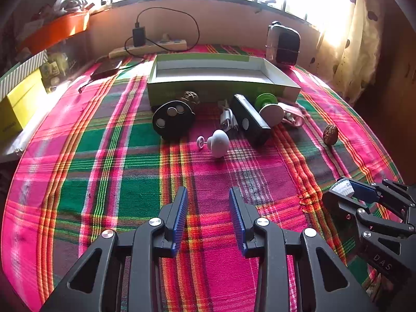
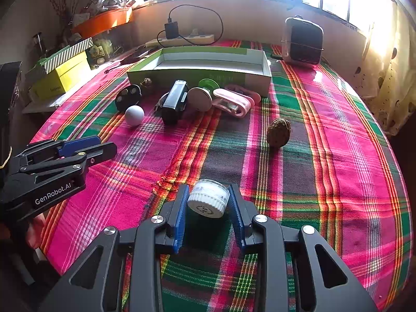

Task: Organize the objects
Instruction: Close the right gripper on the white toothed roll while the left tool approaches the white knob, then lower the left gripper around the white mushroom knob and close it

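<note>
A plaid cloth (image 2: 325, 156) in pink, green and red covers the whole counter. Toward the far edge, near the window, lies an open green-sided box (image 2: 202, 70), its white inside bare. Along its near wall sits a row of small things: a black round case (image 2: 128, 100), a black rectangular device (image 2: 175, 101), a pink clip-like piece (image 2: 235, 102) and a white ball (image 2: 134, 115). A brown walnut (image 2: 278, 131) lies alone toward the right edge. The right claw (image 2: 209, 202) is near the front edge with a small white-lidded jar (image 2: 209, 199) between its blue pads, which press on the jar's sides. The left claw (image 1: 208, 208) hangs over bare cloth at the front edge, its pads parted with nothing between them.
</note>
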